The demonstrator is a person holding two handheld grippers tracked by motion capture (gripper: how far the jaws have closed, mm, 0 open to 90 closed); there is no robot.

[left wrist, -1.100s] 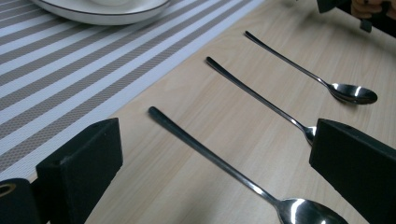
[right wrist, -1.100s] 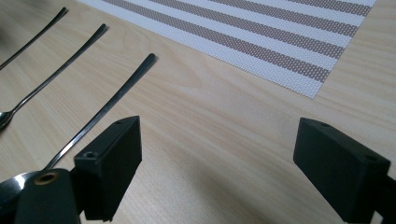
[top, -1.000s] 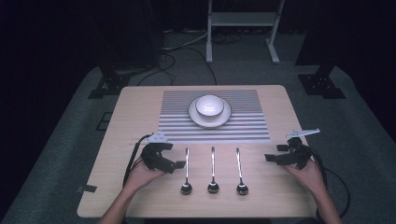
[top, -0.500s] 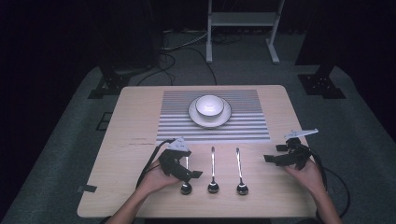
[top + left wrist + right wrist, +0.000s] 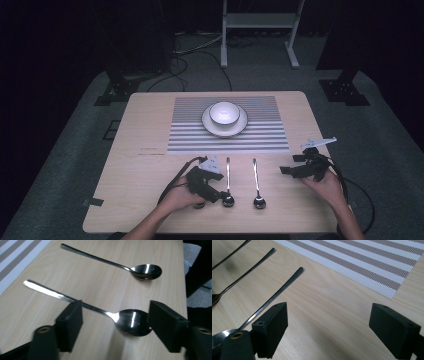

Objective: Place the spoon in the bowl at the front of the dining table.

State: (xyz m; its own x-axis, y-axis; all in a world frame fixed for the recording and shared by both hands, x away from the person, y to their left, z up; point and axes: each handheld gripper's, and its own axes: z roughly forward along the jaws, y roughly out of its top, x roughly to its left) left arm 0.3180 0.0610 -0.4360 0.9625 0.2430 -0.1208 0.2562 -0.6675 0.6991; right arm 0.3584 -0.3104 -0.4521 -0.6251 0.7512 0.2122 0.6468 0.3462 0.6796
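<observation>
Three steel spoons lie side by side near the table's front edge. In the high view I see the middle spoon [image 5: 228,175] and the right spoon [image 5: 255,177]; my left gripper [image 5: 217,194] covers the left one. In the left gripper view its open jaws frame one spoon [image 5: 132,322], with another spoon [image 5: 146,271] beyond it. My right gripper [image 5: 291,164] hovers open to the right of the spoons. In the right gripper view, the right gripper [image 5: 329,312] holds nothing, and the nearest spoon's handle [image 5: 287,285] runs past its left jaw.
A white bowl [image 5: 224,112] stands on a white plate [image 5: 210,127] on the striped placemat [image 5: 185,135] at the table's far middle. Bare wood lies left of the spoons and between the placemat and the spoons. Cables trail from both grippers off the front edge.
My left gripper has slid right from beside the spoons to over the leftmost one, its jaws now around a spoon's bowl end. The right gripper has stayed put.
</observation>
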